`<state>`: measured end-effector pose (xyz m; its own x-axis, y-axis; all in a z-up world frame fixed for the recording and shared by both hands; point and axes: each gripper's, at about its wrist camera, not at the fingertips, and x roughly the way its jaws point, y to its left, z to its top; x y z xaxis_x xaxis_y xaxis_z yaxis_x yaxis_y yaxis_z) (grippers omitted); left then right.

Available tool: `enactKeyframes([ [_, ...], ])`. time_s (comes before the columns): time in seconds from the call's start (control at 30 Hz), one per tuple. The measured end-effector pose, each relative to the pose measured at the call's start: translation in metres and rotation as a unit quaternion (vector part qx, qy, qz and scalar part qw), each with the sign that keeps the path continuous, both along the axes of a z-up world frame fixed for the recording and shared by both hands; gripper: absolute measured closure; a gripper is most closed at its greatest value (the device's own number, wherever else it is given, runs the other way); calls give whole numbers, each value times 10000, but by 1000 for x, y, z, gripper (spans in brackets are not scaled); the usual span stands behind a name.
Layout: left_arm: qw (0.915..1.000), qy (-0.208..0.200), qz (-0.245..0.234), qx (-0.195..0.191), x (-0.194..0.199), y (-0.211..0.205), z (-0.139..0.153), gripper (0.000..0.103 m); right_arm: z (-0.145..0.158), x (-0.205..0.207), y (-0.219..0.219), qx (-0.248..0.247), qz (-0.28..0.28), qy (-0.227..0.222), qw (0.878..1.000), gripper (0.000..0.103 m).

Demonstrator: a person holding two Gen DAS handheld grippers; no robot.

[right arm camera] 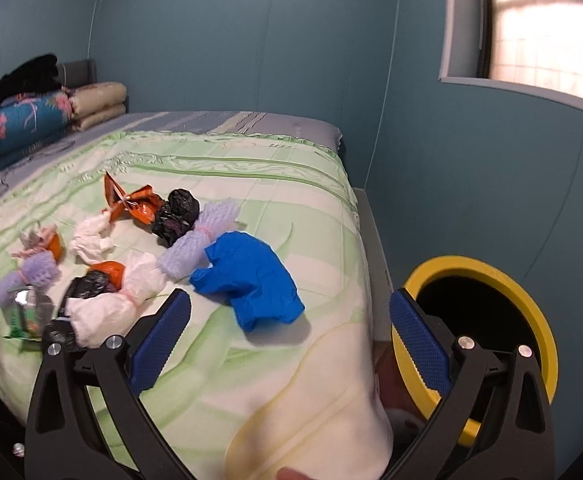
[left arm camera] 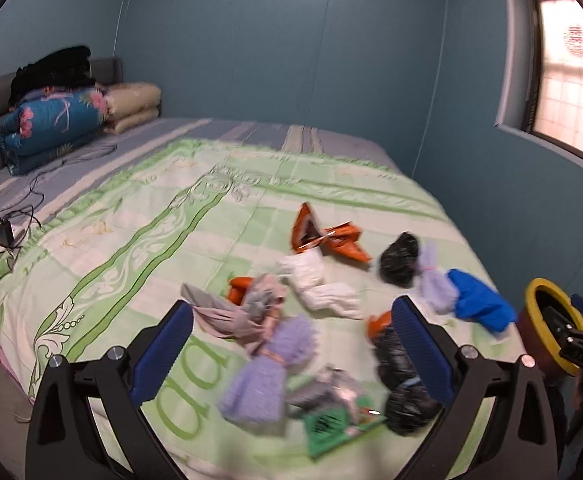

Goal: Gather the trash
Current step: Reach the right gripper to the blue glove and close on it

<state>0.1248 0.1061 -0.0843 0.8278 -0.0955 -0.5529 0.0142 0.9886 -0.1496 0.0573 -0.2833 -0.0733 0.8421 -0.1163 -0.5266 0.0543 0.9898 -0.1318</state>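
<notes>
Several pieces of trash lie on the green bedspread [left arm camera: 131,216]: an orange wrapper [left arm camera: 323,236], black bags [left arm camera: 399,258], white bags [left arm camera: 315,280], purple foam nets [left arm camera: 267,372], a green packet [left arm camera: 335,420] and a blue bag [left arm camera: 479,304]. My left gripper [left arm camera: 291,340] is open and empty above the near pile. My right gripper [right arm camera: 289,332] is open and empty at the bed's right edge, just short of the blue bag [right arm camera: 247,280]. A bin with a yellow rim [right arm camera: 491,276] stands beside the bed, next to the right finger; it also shows in the left wrist view [left arm camera: 547,320].
Folded quilts [left arm camera: 55,120] and dark clothes are stacked at the headboard. A charger and cables [left arm camera: 3,236] lie at the bed's left edge. A blue wall [right arm camera: 451,180] runs along the far and right sides, with a window [right arm camera: 547,32] above the bin.
</notes>
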Motion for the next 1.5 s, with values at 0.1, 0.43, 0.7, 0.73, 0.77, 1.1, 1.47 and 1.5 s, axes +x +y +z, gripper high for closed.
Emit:
enactKeyframes([
  [0.1, 9993, 285, 37, -238, 24, 21, -14, 7, -8, 26, -1, -12, 84, 205, 9998, 8],
  [0.43, 9961, 791, 69, -383, 75, 57, -54, 7, -28, 86, 2, -102, 32, 657, 9978, 8],
  [0.7, 9871, 948, 218, -1275, 92, 89, -76, 7, -35, 114, -1, 154, -17, 816, 9965, 8],
  [0.73, 9861, 961, 203, -1343, 95, 90, -78, 8, -37, 120, -2, 246, -13, 871, 9959, 8],
  [0.77, 9847, 992, 192, -1419, 97, 91, -81, 9, -39, 124, -4, 319, -29, 916, 9953, 8],
  [1.1, 9737, 1315, -92, -1857, 120, 82, -108, 42, -66, 156, -7, 777, 37, 1567, 9846, 28],
  [1.47, 9714, 1237, -192, -2016, 111, 82, -110, 97, -69, 153, 6, 948, 343, 1864, 9773, 89],
  [1.5, 9719, 1178, -203, -2028, 108, 82, -107, 97, -67, 152, 7, 965, 351, 1856, 9772, 92],
])
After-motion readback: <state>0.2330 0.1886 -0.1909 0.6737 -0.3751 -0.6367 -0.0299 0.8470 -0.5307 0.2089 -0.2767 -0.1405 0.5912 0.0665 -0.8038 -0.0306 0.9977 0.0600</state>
